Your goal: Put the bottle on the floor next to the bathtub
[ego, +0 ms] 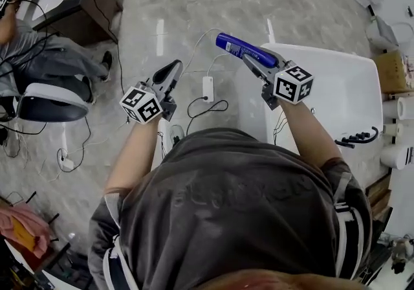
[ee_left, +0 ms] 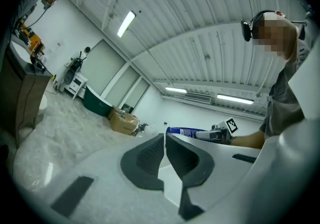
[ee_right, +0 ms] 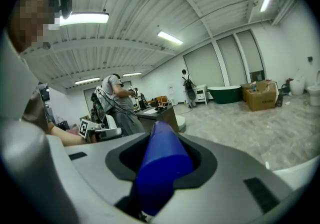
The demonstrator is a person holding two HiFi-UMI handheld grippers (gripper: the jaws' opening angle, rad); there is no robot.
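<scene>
A blue bottle (ego: pixel 244 50) lies nearly level in my right gripper (ego: pixel 257 62), which is shut on it, above the left rim of the white bathtub (ego: pixel 336 88). In the right gripper view the bottle (ee_right: pixel 162 163) fills the gap between the dark pads and points away from me. My left gripper (ego: pixel 169 75) hangs over the grey marble floor (ego: pixel 194 10) left of the tub. Its pads (ee_left: pixel 150 155) meet with nothing between them. The left gripper view also shows the bottle (ee_left: pixel 182 131) off to the right.
A white power strip (ego: pixel 207 88) and cables lie on the floor beside the tub. A black fitting (ego: pixel 356 138) sits on the tub's right rim. A seated person (ego: pixel 45 62) and a dark desk (ego: pixel 77 4) are at far left. Rolls (ego: pixel 394 153) stand at right.
</scene>
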